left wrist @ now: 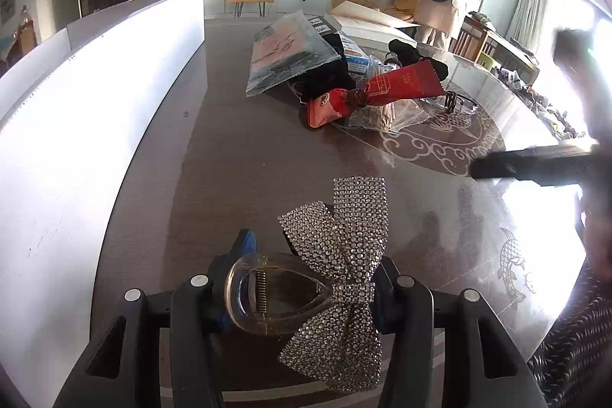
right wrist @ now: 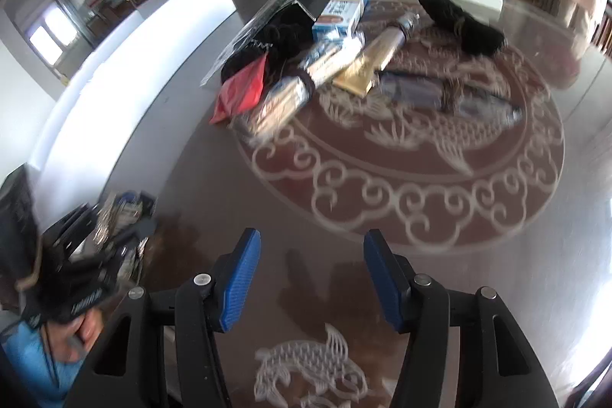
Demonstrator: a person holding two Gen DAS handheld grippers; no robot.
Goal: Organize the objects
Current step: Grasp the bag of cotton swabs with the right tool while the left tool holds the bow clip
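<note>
The left claw (left wrist: 302, 293) grips a clear hair clip (left wrist: 275, 297) with a rhinestone bow (left wrist: 340, 266), its pads pressed on either side, just above the dark counter (left wrist: 229, 171). The right claw (right wrist: 311, 278) stands partly open with nothing between its blue pads (right wrist: 241, 278), over a white fish motif (right wrist: 306, 369) on the counter. Farther off lies a heap: a red packet (left wrist: 397, 83), a clear plastic bag (left wrist: 287, 52), a blue-and-white box (right wrist: 342, 8) and black cloth (right wrist: 459, 25). A white panel (left wrist: 95, 94) runs along the counter's left.

Empty, parted right tool (right wrist: 311, 278) above patterned table (right wrist: 420, 178).
</note>
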